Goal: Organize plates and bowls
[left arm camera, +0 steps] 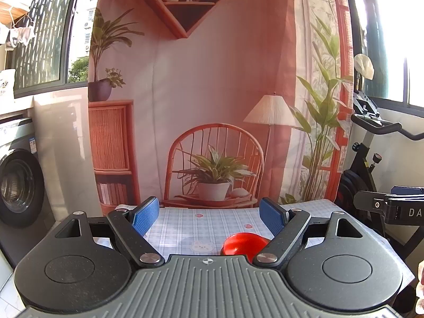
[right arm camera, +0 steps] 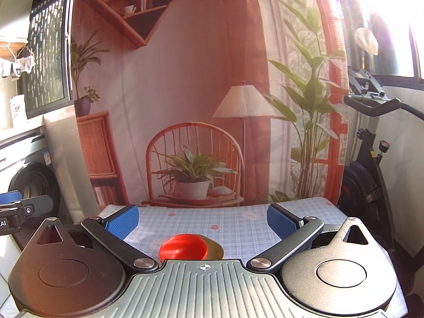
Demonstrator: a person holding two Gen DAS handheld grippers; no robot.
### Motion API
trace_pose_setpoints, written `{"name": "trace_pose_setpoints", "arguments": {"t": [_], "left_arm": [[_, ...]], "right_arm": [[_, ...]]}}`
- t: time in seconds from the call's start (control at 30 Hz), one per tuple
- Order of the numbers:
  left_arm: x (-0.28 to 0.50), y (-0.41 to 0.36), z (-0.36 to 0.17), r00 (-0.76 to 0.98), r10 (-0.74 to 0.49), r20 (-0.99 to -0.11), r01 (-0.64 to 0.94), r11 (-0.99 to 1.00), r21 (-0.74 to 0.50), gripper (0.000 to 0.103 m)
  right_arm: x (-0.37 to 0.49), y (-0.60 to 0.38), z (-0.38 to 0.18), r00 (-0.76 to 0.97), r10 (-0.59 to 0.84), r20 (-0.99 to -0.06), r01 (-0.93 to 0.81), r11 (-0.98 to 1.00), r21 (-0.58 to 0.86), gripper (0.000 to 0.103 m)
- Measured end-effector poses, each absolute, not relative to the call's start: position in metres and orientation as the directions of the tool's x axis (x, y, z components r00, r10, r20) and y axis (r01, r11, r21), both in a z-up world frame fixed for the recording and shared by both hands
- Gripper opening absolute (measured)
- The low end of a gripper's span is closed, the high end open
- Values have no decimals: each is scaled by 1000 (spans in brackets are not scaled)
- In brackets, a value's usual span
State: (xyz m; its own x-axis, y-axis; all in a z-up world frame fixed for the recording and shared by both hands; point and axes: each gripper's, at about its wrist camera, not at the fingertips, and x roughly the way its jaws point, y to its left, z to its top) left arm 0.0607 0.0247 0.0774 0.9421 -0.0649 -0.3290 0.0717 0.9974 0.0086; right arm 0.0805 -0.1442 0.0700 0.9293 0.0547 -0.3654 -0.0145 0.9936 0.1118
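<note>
1. Red bowl (right arm camera: 183, 246), turned upside down, is being rested on the checked tablecloth (right arm camera: 238, 222); an amber dish (right arm camera: 215, 249) is being glimpsed touching its right side, probably nested under it.
2. Left gripper (left arm camera: 210, 216) is being held released above the table, nothing lying between its blue pads (left arm camera: 145, 216).
3. Right gripper (right arm camera: 202, 221) is likewise being kept wide and empty, judged to be clearing the finished stack.

bowl (right arm camera: 182, 246): glossy red plastic | tablecloth (right arm camera: 238, 228): matt checked cloth | tongs pads (left arm camera: 145, 216): blue, textured
</note>
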Motion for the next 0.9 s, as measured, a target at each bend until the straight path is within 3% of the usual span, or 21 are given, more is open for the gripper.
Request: {"name": "trace_pose_setpoints", "arguments": {"t": [0.9], "left_arm": [[68, 31, 75, 930, -66, -361, 73, 997, 7, 85]], "right_arm": [[81, -142, 71, 931, 44, -363, -5, 994, 109, 103]]}}
